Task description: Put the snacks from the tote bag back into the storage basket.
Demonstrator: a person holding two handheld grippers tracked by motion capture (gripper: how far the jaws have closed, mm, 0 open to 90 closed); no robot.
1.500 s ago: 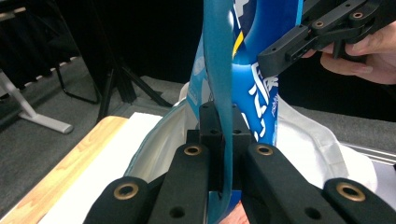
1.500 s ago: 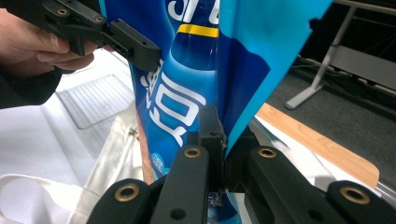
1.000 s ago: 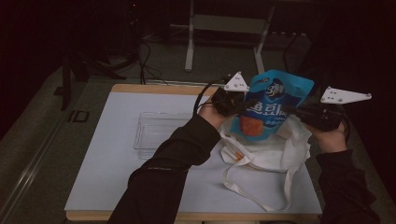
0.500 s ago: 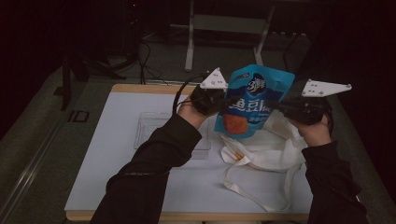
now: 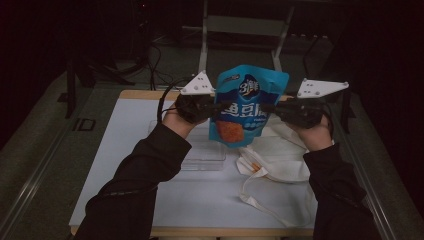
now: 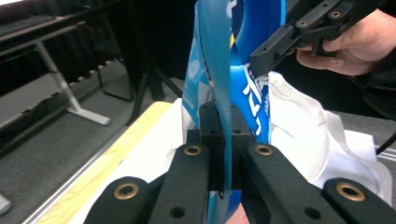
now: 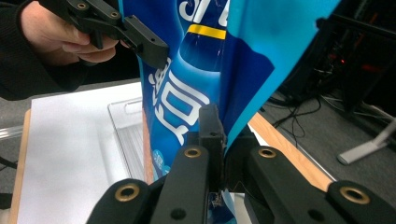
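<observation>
Blue and glossy, the snack pouch (image 5: 249, 107) hangs upright in the middle of the high view, clear of the table (image 5: 125, 180), stretched between the two tools. The left gripper (image 5: 216, 106) pinches its left side edge and the right gripper (image 5: 268, 107) pinches the right one, each with its jaws closed tight on the thin film.

In the left gripper view the pouch's seam (image 6: 223, 116) runs straight up the centre of the frame, clamped between the black jaws with no gap showing, while the other gripper bites the far edge at the upper right (image 6: 275, 49). The right gripper view mirrors this: the pouch edge (image 7: 233, 112) is squeezed between the jaws at centre bottom, and the left gripper shows at the upper left (image 7: 140, 39).

Holding the two side edges, rather than top and bottom, likely keeps the bag flat, face forward and steady, with its weight shared, so it neither folds nor swings.

Below it, at the lower right of the high view, a white cloth tote bag (image 5: 280, 155) lies crumpled on the table with its straps trailing toward the bottom edge. Left of the tote, under the pouch's lower corner, sits a clear plastic tray (image 5: 200, 157). With the pouch raised between tote and tray, the tray looks the likelier landing spot, though that is only a judgement.
</observation>
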